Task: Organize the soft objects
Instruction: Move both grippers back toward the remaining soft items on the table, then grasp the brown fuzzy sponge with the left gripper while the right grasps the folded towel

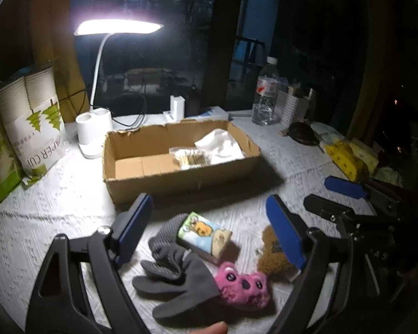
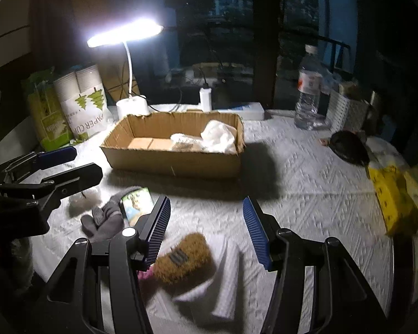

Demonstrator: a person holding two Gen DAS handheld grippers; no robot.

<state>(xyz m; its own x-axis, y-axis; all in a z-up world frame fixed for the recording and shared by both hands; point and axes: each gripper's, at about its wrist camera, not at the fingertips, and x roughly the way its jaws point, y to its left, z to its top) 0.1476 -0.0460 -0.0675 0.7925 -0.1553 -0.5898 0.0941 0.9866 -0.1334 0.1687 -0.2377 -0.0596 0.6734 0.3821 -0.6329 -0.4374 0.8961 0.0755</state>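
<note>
Brown corrugated cardboard makes up the open box (image 1: 181,150) at the middle of the surface (image 1: 41,222), and it already holds a white crumpled cloth (image 1: 220,144) and a clear packet of small sticks (image 1: 191,158), so the sorting looks partly done. Still outside, in front of the box, lie a grey glove (image 1: 175,278), a cartoon-printed sponge block (image 1: 203,233), a pink plush toy (image 1: 242,284), a brown fuzzy toy (image 2: 184,258) and a folded white cloth (image 2: 225,275). The left tool (image 1: 211,231) hangs over the glove and sponge with its jaws spread wide and nothing between them; the right tool (image 2: 206,231) is likewise wide open and empty, above the brown toy and white cloth. The step in hand seems to be choosing the next item. The next move calls for lowering one tool, pinching a soft piece firmly enough not to slip, and carrying it over the box wall. Readable writing: "PAPER CUP" on the sleeve of paper cups (image 1: 33,122) at the left; the water bottle (image 1: 266,91) carries a red-and-white label too small to read.
</note>
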